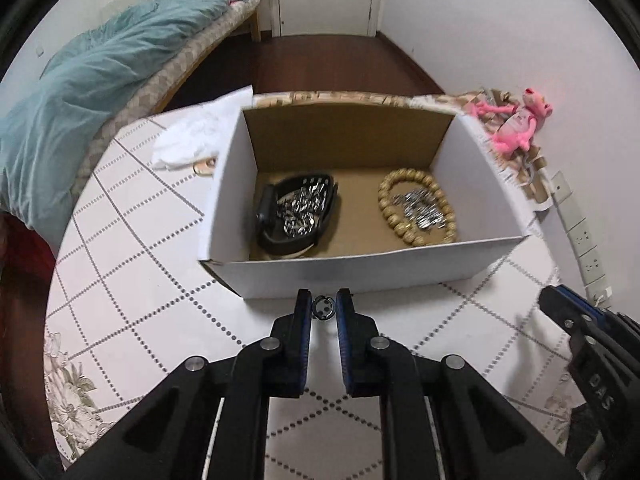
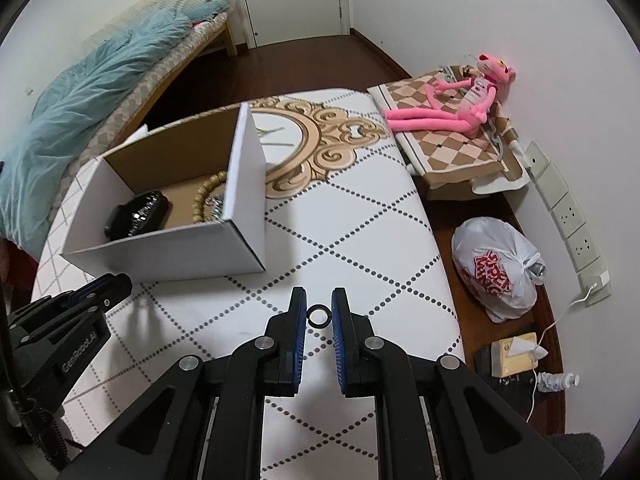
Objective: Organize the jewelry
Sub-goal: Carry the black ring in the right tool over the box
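Note:
A white cardboard box [image 1: 360, 272] stands open on the patterned table; it also shows in the right wrist view [image 2: 168, 248]. Inside lie a black watch with a silver chain [image 1: 298, 210] and a wooden bead bracelet [image 1: 416, 208] around silver jewelry. My left gripper [image 1: 323, 307] is closed on a small dark ring [image 1: 323, 307] just in front of the box's near wall. My right gripper [image 2: 319, 315] is closed on another dark ring [image 2: 319, 315] above the table, right of the box. Each gripper shows in the other's view, the right one [image 1: 560, 312] and the left one [image 2: 96, 288].
A pink plush toy [image 2: 460, 96] lies on a checkered box [image 2: 460, 152] at the back right. A white plastic bag [image 2: 496, 268], a power strip [image 2: 568, 216] and small items sit by the right wall. White cloth [image 1: 192, 140] lies left of the box. A bed [image 1: 80, 92] stands at left.

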A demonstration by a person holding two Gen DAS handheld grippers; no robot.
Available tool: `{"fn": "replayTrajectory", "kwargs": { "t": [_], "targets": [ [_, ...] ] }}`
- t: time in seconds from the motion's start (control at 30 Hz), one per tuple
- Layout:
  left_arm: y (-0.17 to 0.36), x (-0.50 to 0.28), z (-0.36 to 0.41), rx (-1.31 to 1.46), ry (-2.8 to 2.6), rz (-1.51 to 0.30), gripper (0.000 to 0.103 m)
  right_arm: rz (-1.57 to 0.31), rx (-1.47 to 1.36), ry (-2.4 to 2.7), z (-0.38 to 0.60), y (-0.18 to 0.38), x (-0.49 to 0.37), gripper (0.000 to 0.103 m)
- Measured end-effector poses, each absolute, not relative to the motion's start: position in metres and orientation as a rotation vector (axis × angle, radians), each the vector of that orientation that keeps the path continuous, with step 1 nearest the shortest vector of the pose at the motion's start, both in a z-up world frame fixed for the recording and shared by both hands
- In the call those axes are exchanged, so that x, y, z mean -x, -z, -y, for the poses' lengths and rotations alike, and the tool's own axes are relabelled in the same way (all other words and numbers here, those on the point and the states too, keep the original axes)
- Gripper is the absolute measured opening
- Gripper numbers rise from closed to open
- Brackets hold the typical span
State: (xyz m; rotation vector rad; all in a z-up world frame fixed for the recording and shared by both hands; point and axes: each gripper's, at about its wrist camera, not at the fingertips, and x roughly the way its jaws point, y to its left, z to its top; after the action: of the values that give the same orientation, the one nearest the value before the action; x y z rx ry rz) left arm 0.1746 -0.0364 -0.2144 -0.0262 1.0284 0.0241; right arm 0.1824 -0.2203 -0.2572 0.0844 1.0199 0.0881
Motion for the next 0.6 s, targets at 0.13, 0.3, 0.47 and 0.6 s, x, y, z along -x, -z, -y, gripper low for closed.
{"fn": "replayTrajectory", "kwargs": {
  "t": [0.13,0.3,0.47,0.6],
  "targets": [
    [0.192,-0.165,0.035,0.027,0.007,-0.981,0.010,-0.995,-0.097,-0.108,0.220,0.240,-0.177,0.013],
    [0.161,-0.157,0.038,0.035,0.038,-0.926,0.010,-0.951,-0.117,-0.133,0.219,0.214,-0.173,0.013],
    [0.136,-0.167,0.032,0.096,0.082,-0.910,0.010,-0.926,-0.153,-0.173,0.217,0.191,-0.178,0.013],
    [0.134,-0.200,0.017,0.159,0.139,-0.973,0.010,-0.954,-0.206,-0.258,0.207,0.181,-0.203,0.013]
  ]
}}
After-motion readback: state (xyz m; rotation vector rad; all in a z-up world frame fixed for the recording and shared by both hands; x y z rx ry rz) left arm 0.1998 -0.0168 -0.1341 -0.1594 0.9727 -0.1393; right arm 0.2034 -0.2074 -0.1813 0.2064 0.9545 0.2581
